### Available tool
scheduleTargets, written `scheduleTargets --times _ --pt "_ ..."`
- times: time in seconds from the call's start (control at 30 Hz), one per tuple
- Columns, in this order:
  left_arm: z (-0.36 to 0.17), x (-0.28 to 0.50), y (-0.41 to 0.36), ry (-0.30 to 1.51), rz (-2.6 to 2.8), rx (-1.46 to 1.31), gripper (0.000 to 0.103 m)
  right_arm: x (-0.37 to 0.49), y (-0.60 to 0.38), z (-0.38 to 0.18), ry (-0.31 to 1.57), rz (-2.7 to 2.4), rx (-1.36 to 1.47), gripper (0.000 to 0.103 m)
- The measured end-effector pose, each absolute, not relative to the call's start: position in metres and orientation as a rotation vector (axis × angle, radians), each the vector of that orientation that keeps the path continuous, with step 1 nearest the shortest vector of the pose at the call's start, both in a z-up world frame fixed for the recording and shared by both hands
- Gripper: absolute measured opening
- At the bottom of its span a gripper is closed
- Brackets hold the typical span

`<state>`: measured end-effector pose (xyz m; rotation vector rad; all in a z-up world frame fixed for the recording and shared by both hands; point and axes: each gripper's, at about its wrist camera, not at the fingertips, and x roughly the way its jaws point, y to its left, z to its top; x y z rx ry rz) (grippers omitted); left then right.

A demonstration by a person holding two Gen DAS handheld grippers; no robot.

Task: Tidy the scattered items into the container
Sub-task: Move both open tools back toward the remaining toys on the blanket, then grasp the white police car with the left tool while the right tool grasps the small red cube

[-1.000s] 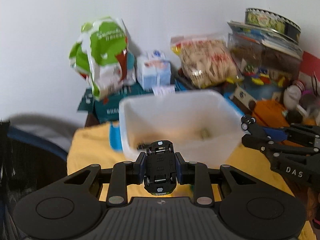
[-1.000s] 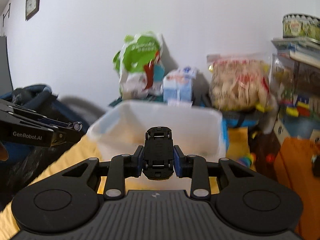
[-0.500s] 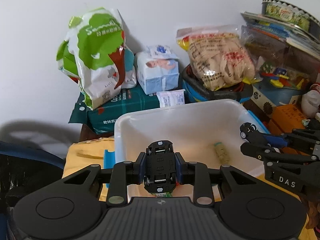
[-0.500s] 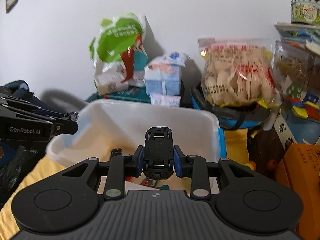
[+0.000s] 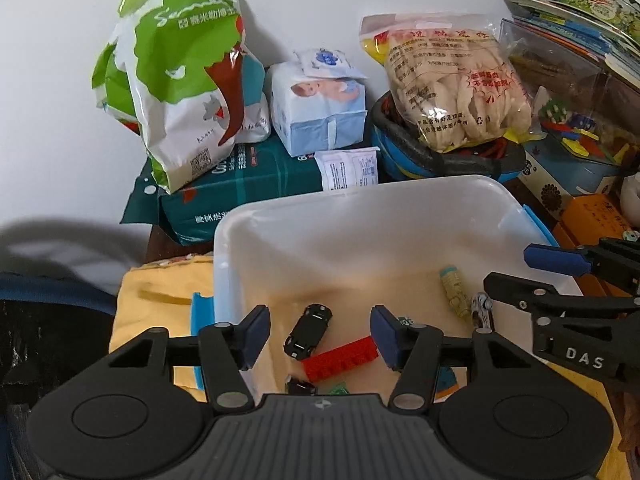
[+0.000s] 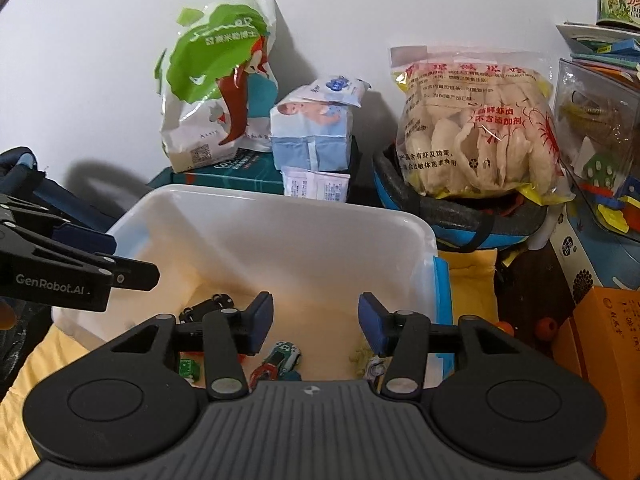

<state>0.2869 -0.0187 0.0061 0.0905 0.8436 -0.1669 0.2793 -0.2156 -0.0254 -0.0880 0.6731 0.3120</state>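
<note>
A white plastic tub [image 5: 360,208] stands on a yellow cloth [image 5: 160,300]. Both grippers hang open and empty over its near edge. Under my left gripper [image 5: 320,336] lie a black toy car [image 5: 308,330], a red brick [image 5: 340,358] and a pale green figure [image 5: 454,294]. In the right wrist view the tub [image 6: 280,216] holds another black car [image 6: 206,306] and a green and white car [image 6: 280,358] below my right gripper [image 6: 316,322]. Each gripper shows at the edge of the other's view: the right one [image 5: 516,272] and the left one [image 6: 132,260].
Behind the tub stand a green and white bag [image 5: 184,72], a tissue pack [image 5: 320,108], a bag of crackers [image 5: 452,84] in a dark basket and stacked boxes at the right. An orange box [image 6: 600,332] sits at the right. A dark bag [image 5: 40,320] lies at the left.
Both grippers held black toy cars and have opened; the cars now lie in the tub. Both grippers moved forward over the tub.
</note>
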Motion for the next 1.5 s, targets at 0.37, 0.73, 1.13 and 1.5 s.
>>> scheduleTargets --times 0.37,0.73,1.13,1.5 --pt "0.014 0.206 -0.011 0.739 -0.187 0.112 0.059 0.191 -0.221 -0.009 0.529 0.426 -0.096 0.056" --pt "-0.058 0.106 -0.033 0.801 -0.310 0.258 0.059 0.115 -0.229 -0.079 0.647 0.460 -0.171 0.056" --pt "-0.111 0.103 -0.056 0.844 -0.340 0.295 0.059 0.106 -0.228 -0.124 0.705 0.462 -0.190 0.053" --pt "-0.130 0.116 -0.045 0.876 -0.294 0.244 0.046 0.111 -0.220 -0.134 0.722 0.476 -0.190 0.053"
